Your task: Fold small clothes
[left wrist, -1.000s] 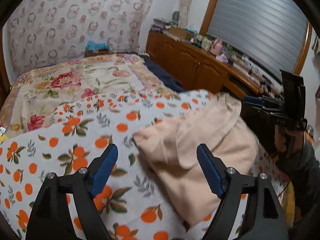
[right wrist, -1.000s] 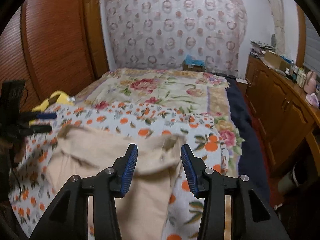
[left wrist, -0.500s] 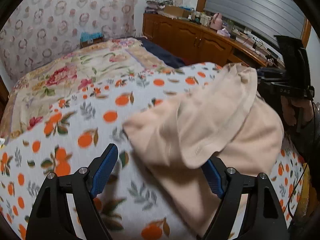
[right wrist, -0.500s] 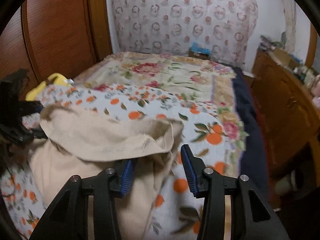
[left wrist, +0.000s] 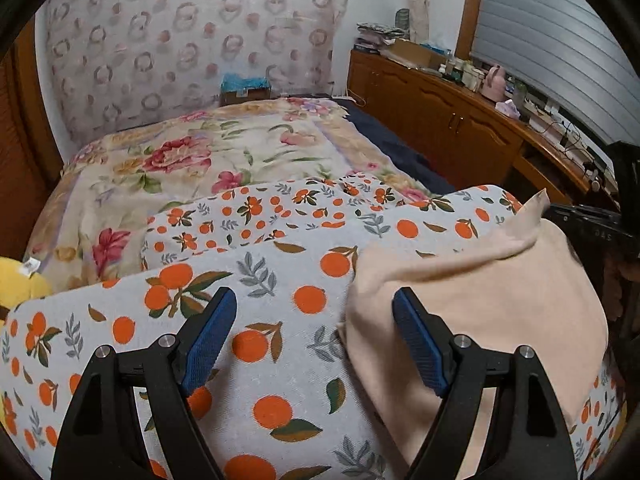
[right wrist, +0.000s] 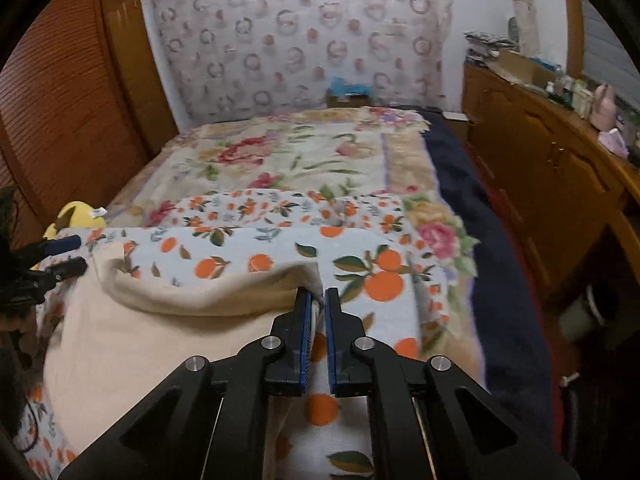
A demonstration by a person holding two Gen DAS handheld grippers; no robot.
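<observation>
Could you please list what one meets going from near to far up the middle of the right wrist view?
Right gripper with jaws nearly shut on the beige garment's edge → orange-print blanket → floral bedspread → small box with blue stuff on top → patterned wall cloth.

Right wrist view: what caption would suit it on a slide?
Right tool pinching the folded edge of a beige garment on an orange-print blanket.

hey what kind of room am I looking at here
Most likely a bedroom in a home: a bed under a floral blanket, a long wooden cabinet with clutter on top, and a louvred wooden wardrobe door beside the bed.
</observation>
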